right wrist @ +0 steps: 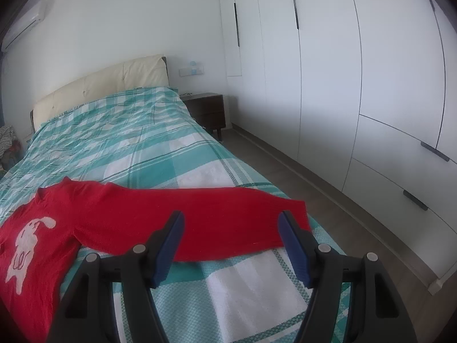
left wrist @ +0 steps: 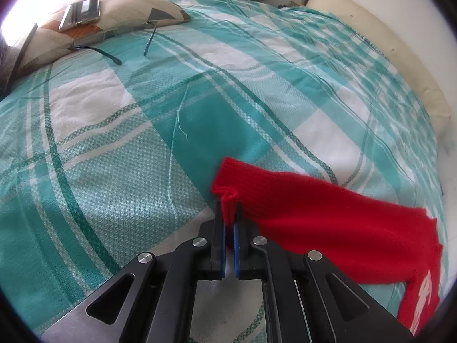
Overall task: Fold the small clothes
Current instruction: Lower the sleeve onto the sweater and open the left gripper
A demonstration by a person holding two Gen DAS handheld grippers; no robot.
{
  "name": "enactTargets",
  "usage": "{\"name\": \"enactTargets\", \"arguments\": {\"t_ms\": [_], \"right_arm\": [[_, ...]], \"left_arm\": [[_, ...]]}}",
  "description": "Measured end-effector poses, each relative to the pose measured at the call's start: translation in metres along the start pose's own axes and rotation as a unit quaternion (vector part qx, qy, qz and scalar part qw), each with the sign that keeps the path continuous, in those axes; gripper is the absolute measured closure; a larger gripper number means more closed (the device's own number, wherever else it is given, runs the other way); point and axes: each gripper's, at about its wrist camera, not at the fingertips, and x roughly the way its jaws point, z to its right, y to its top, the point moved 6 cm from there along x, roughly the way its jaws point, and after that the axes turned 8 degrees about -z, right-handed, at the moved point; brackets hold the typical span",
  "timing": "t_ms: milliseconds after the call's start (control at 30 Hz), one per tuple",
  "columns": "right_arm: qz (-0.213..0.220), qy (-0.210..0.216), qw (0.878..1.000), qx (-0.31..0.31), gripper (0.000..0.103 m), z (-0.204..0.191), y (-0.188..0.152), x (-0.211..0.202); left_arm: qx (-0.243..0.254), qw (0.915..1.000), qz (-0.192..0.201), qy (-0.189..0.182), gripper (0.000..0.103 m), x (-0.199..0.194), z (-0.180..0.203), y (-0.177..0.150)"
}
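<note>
Left gripper (left wrist: pixel 229 214) is clenched on the cuff edge of a red sweater (left wrist: pixel 328 228), a pinch of red knit bunched between its blue pads. From that wrist the sleeve runs away to the right across the bed (left wrist: pixel 142 157), which is covered in a teal and white checked spread. Right gripper (right wrist: pixel 231 228) hangs released, its jaws wide apart over the other sleeve of the sweater (right wrist: pixel 200 217), with nothing pressed between them. That sleeve lies stretched flat across the spread, its cuff close to the bed's right edge, while the body with a white animal motif (right wrist: pixel 27 245) lies to the left. Near the far corner a patterned pillow (left wrist: pixel 120 8) carries a phone (left wrist: pixel 81 14), and a pair of glasses (left wrist: pixel 114 48) rests just beside it. White wardrobe doors (right wrist: pixel 342 71) line the wall beyond the bed.
</note>
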Motion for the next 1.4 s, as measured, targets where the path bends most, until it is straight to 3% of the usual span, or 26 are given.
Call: {"name": "enactTargets", "arguments": {"t_ms": [167, 233, 300, 367, 433, 567, 667, 833, 1167, 1400], "right_arm": [[0.000, -0.001, 1.000, 0.000, 0.036, 0.000, 0.000, 0.000], [0.001, -0.002, 1.000, -0.002, 0.036, 0.000, 0.001, 0.000], [0.001, -0.003, 1.000, -0.004, 0.036, 0.001, 0.001, -0.001], [0.004, -0.006, 1.000, -0.003, 0.033, 0.002, 0.001, -0.002], [0.008, -0.008, 1.000, -0.002, 0.032, 0.002, 0.002, -0.003], [0.018, -0.014, 1.000, 0.003, 0.032, 0.007, 0.003, -0.007], [0.031, -0.020, 0.999, 0.011, 0.029, 0.011, 0.007, -0.013], [0.049, -0.029, 0.998, 0.030, 0.023, 0.022, 0.011, -0.021], [0.049, -0.034, 0.997, 0.055, 0.023, 0.034, 0.012, -0.022], [0.048, -0.033, 0.997, 0.051, 0.023, 0.033, 0.013, -0.023]], "left_arm": [[-0.001, 1.0000, 0.005, -0.007, 0.096, -0.002, 0.000, -0.001], [0.001, 0.9999, 0.010, -0.010, 0.088, -0.007, 0.002, -0.001], [0.008, 0.9998, 0.020, 0.005, 0.062, -0.012, 0.003, -0.001], [0.007, 0.9993, 0.034, 0.016, 0.028, -0.018, 0.001, 0.000], [-0.002, 0.9979, 0.051, 0.041, 0.019, -0.026, -0.005, 0.003], [-0.040, 0.9931, 0.090, 0.065, 0.015, -0.046, -0.024, 0.008], [-0.064, 0.9846, 0.138, 0.088, 0.009, -0.068, -0.036, 0.012], [-0.082, 0.9730, 0.194, 0.093, 0.006, -0.092, -0.044, 0.015], [-0.015, 0.9710, 0.212, 0.109, 0.006, -0.097, -0.014, 0.013], [-0.001, 0.9714, 0.209, 0.112, 0.005, -0.094, -0.008, 0.011]]}}
